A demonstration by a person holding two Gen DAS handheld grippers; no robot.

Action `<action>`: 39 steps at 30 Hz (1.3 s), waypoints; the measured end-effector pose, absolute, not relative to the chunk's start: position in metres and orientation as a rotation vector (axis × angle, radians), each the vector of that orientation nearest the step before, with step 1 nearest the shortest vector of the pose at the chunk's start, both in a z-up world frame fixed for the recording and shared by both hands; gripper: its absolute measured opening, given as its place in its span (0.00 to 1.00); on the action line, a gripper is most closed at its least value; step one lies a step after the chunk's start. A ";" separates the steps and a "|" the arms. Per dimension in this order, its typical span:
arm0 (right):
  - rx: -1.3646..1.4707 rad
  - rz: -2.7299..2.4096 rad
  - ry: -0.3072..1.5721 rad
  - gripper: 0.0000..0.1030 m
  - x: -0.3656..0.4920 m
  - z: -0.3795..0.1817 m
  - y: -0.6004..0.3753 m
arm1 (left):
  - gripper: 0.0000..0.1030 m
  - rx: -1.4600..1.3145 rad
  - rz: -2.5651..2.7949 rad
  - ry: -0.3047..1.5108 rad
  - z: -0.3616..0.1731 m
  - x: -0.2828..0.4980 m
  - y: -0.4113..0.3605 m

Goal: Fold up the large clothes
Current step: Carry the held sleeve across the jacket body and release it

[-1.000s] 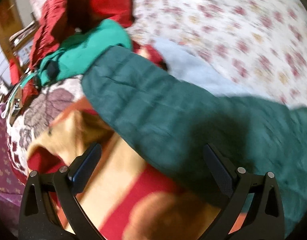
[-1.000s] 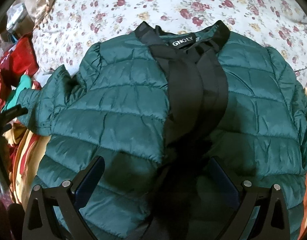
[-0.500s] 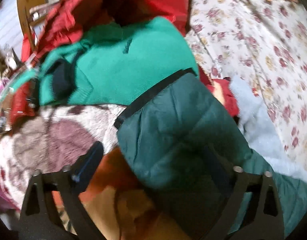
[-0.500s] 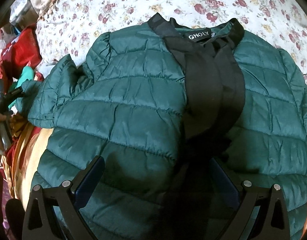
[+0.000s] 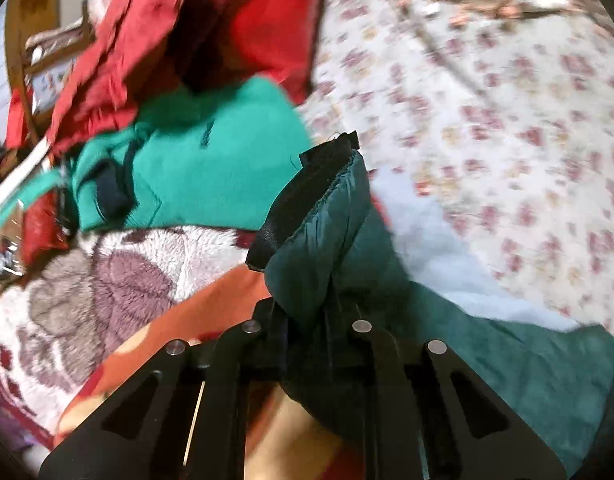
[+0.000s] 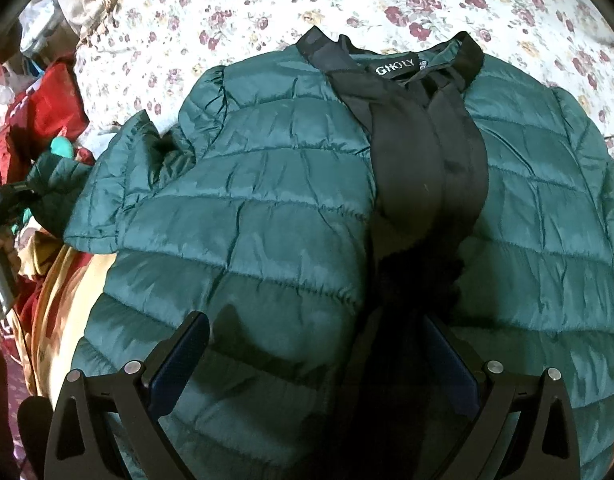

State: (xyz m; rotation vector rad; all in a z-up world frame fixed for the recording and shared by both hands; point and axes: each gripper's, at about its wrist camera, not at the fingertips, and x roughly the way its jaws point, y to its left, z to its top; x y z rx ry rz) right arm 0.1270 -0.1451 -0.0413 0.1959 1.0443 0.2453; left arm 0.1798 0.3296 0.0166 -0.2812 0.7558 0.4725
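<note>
On floral sheet [image 6: 267, 4] | quilted green jacket [image 6: 267, 208] | left gripper [image 5: 311, 320] pinching cuff [image 5: 303, 196]

The left wrist camera looks down, very close, at the dark green puffy jacket's [image 5: 327, 236] sleeve. The right wrist camera looks down over that same jacket [image 6: 267, 216] on the flowery bed sheet [image 6: 235, 8], which both views share.

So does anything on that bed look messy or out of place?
Yes: beside the jacket a pile of red and green clothes lies crumpled, unfolded. The jacket's sleeve is bunched up, pinched in the left tool.
</note>
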 end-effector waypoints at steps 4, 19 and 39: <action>0.203 0.249 1.038 1.00 0.119 -0.036 -0.148 | 0.11 -0.265 0.397 0.733 0.041 0.160 0.289; 0.233 0.192 0.970 1.00 0.090 -0.007 -0.193 | 0.11 -0.096 0.149 0.740 0.061 0.126 0.123; 0.272 0.059 0.970 1.00 0.075 -0.012 -0.276 | 0.11 0.034 -0.161 0.852 0.026 0.117 -0.068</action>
